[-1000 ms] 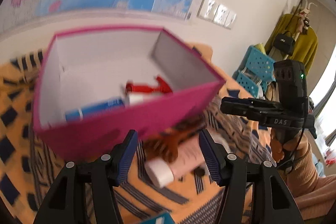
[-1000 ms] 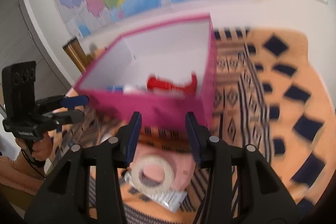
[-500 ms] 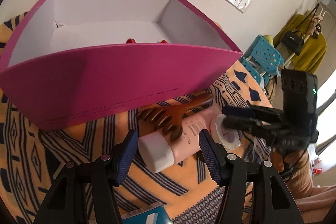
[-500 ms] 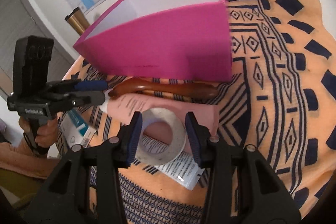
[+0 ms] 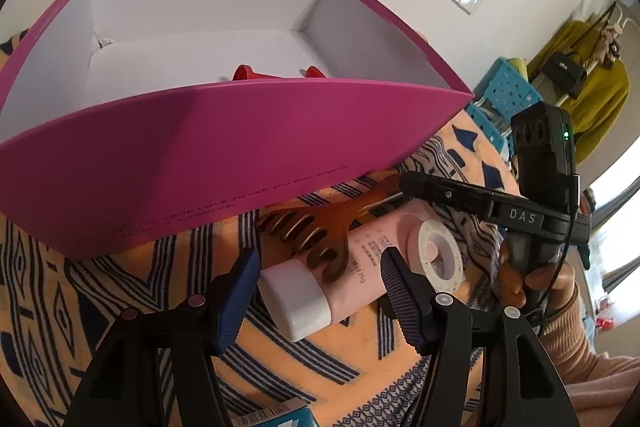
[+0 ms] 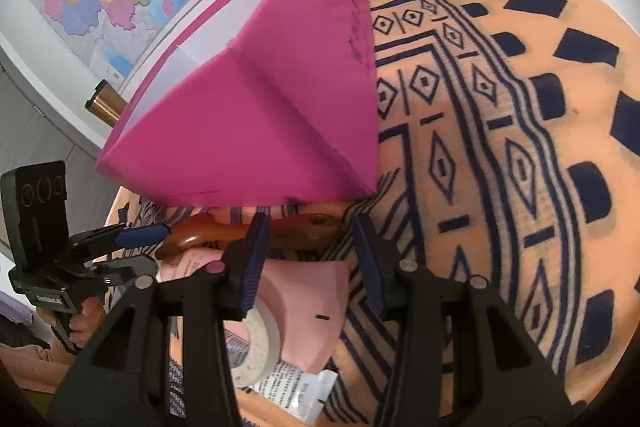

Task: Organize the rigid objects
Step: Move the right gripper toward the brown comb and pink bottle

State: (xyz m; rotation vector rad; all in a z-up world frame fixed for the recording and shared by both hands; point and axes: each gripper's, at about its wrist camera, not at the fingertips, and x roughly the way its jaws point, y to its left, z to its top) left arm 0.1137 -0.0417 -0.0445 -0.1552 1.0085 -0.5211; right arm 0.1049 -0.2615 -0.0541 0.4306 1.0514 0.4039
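**Comb and tube: both grippers lowered onto the pile before the box**

Comb (image 5: pixel 320 227), brown and wooden, lies across the pink tube (image 5: pixel 352 267) on the patterned cloth (image 6: pixel 500 147), just in front of the magenta box (image 5: pixel 240 155); its handle runs along the foot of the box wall. A tape roll (image 5: pixel 438 253) rests on the tube's far end. A red item (image 5: pixel 276 73) already lies in the box, mostly hidden by the near wall.

Over the last second both cameras have dropped from a view over the box rim to one level with the pile, so the box interior has largely passed from sight. The left gripper (image 5: pixel 316 277) is spread wide and empty, its fingers either side of the tube's white cap (image 5: pixel 296 301) and the comb's teeth. The right gripper (image 6: pixel 308 259) is likewise wide and empty, bracketing the comb handle (image 6: pixel 304 227) from the opposite side; whether either pad touches is unclear from these angles.

The descent suggests that the transit phase is over and a pick is imminent. With both tools converging on one stack, lifting the comb first would probably free the tube beneath.
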